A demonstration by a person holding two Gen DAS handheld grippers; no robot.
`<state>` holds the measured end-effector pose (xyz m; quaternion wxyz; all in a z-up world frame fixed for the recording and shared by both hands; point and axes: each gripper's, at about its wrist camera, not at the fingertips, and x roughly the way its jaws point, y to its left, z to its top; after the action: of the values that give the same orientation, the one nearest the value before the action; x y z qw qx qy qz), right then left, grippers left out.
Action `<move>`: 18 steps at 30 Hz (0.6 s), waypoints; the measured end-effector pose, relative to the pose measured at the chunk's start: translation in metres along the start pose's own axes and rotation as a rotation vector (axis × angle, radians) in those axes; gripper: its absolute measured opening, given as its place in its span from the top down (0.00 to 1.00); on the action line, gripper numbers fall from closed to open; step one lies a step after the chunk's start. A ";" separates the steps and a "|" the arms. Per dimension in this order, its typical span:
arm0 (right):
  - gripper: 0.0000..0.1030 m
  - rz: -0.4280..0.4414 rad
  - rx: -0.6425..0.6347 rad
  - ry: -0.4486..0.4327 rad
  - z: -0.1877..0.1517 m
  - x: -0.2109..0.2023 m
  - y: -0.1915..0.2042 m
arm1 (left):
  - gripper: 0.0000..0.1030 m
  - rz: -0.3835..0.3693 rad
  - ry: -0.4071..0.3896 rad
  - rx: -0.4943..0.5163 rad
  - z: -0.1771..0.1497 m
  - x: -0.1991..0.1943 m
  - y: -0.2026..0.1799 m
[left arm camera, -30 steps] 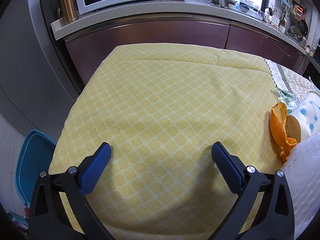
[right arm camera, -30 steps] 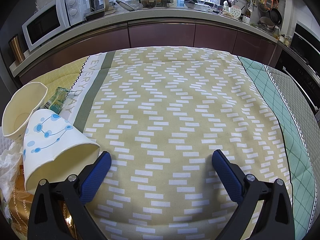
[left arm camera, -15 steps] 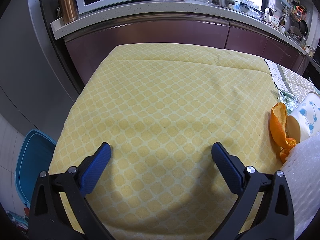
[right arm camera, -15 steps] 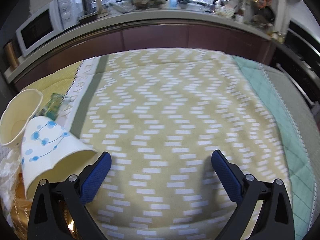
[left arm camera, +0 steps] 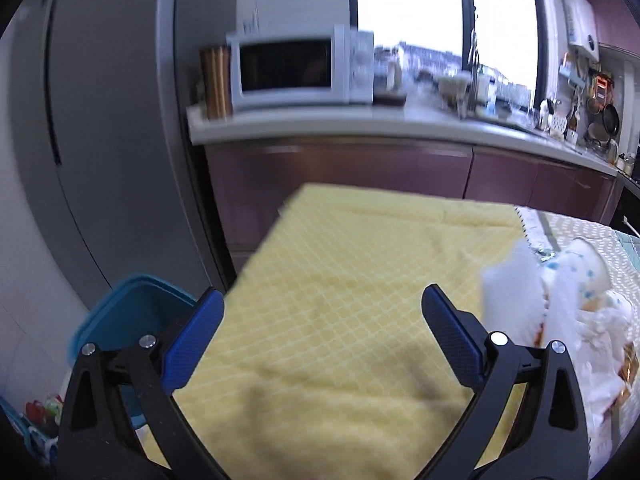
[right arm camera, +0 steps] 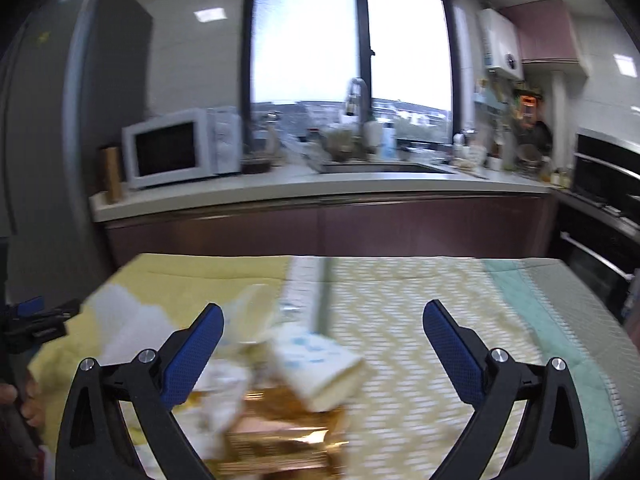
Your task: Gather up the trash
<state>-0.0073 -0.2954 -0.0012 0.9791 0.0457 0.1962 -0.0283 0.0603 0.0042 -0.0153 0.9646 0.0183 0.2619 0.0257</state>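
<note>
A pile of trash lies on the yellow tablecloth point(left arm camera: 340, 292). It holds a white paper cup with blue dots point(right arm camera: 316, 364), a plain cream cup point(right arm camera: 250, 314), white crumpled plastic point(right arm camera: 132, 320) and a shiny gold wrapper point(right arm camera: 280, 436). In the left wrist view the pile sits at the right edge, with the dotted cup point(left arm camera: 580, 268) and white plastic point(left arm camera: 512, 300). My left gripper point(left arm camera: 322, 328) is open and empty over the cloth, left of the pile. My right gripper point(right arm camera: 322, 340) is open and empty just above the pile. Both views are blurred.
A blue bin point(left arm camera: 132, 316) stands on the floor left of the table. A grey fridge point(left arm camera: 100, 120) is behind it. A counter point(right arm camera: 320, 188) with a microwave point(right arm camera: 176, 152) and sink runs along the back. A black oven point(right arm camera: 604, 220) is at the right.
Both grippers have pulled back and tilted up, so the window and counter fill the upper views. The trash pile now sits between the right gripper's fingers. Both stay open.
</note>
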 end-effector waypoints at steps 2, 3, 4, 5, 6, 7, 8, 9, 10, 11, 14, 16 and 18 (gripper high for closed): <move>0.06 0.045 -0.015 -0.015 -0.003 -0.003 0.019 | 0.05 0.003 -0.027 0.006 -0.001 -0.013 -0.001; 0.06 0.051 -0.032 -0.024 -0.006 -0.004 0.029 | 0.05 0.007 -0.046 0.011 -0.003 -0.021 -0.002; 0.06 0.057 -0.043 -0.028 -0.007 -0.007 0.037 | 0.05 0.012 -0.058 0.015 -0.004 -0.027 -0.002; 0.06 0.083 -0.051 -0.027 -0.010 -0.008 0.045 | 0.05 0.015 -0.074 0.023 -0.007 -0.034 -0.004; 0.06 0.094 -0.054 -0.027 -0.011 -0.009 0.049 | 0.05 0.018 -0.083 0.028 -0.007 -0.038 -0.004; 0.06 0.101 -0.055 -0.031 -0.013 -0.010 0.053 | 0.05 0.021 -0.096 0.037 -0.009 -0.044 -0.006; 0.06 0.108 -0.056 -0.035 -0.014 -0.013 0.056 | 0.05 0.021 -0.112 0.050 -0.011 -0.050 -0.008; 0.06 0.116 -0.059 -0.038 -0.015 -0.015 0.060 | 0.05 0.019 -0.124 0.059 -0.013 -0.055 -0.010; 0.06 0.117 -0.060 -0.042 -0.015 -0.018 0.062 | 0.05 0.016 -0.133 0.064 -0.014 -0.059 -0.011; 0.06 0.119 -0.065 -0.050 -0.015 -0.020 0.065 | 0.05 0.013 -0.140 0.064 -0.015 -0.061 -0.011; 0.06 0.116 -0.079 -0.075 -0.017 -0.028 0.070 | 0.05 0.004 -0.181 0.062 -0.017 -0.073 -0.010; 0.06 0.123 -0.078 -0.083 -0.018 -0.031 0.071 | 0.05 0.013 -0.193 0.060 -0.019 -0.076 -0.009; 0.06 0.130 -0.077 -0.092 -0.020 -0.034 0.073 | 0.05 0.014 -0.205 0.045 -0.018 -0.079 -0.005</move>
<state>-0.0408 -0.2192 -0.0003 0.9879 0.0191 0.1484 0.0408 -0.0172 -0.0052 0.0086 0.9854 0.0441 0.1623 0.0246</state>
